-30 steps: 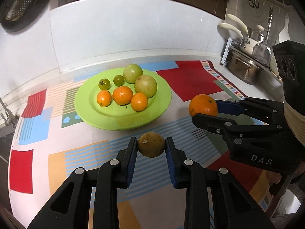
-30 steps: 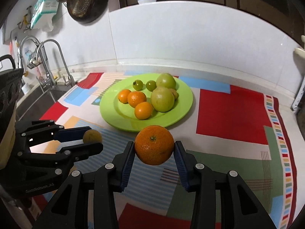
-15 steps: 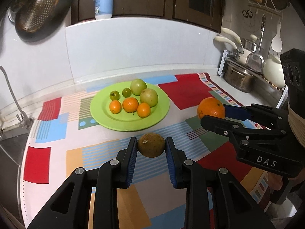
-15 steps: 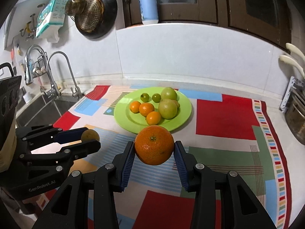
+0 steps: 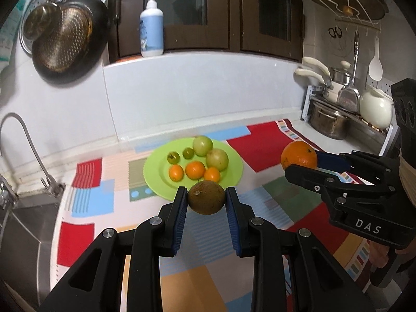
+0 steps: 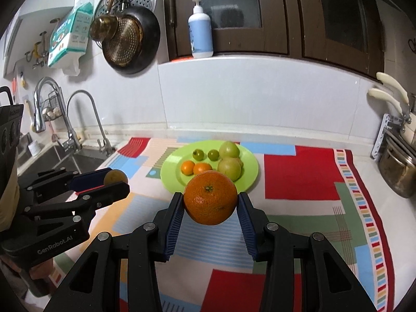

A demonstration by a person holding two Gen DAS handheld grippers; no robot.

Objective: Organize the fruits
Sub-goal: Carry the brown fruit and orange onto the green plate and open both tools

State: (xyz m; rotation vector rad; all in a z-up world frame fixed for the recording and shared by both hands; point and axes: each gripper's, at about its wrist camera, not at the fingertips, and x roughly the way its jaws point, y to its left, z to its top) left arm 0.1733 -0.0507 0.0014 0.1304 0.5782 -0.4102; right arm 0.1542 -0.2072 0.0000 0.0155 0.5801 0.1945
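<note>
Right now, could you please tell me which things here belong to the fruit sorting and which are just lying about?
Job:
- brown fruit in left claw
- orange in right claw
- green plate with seven fruits

Lying about:
- soap bottle
- hanging pans
- taps
- pot
- white kettle

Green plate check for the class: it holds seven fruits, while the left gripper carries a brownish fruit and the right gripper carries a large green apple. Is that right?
Not quite. The right gripper carries a large orange, not a green apple; the right wrist view shows it clamped between the blue pads. The rest stands: seven fruits on the green plate, and the left gripper carries the brownish fruit.
</note>
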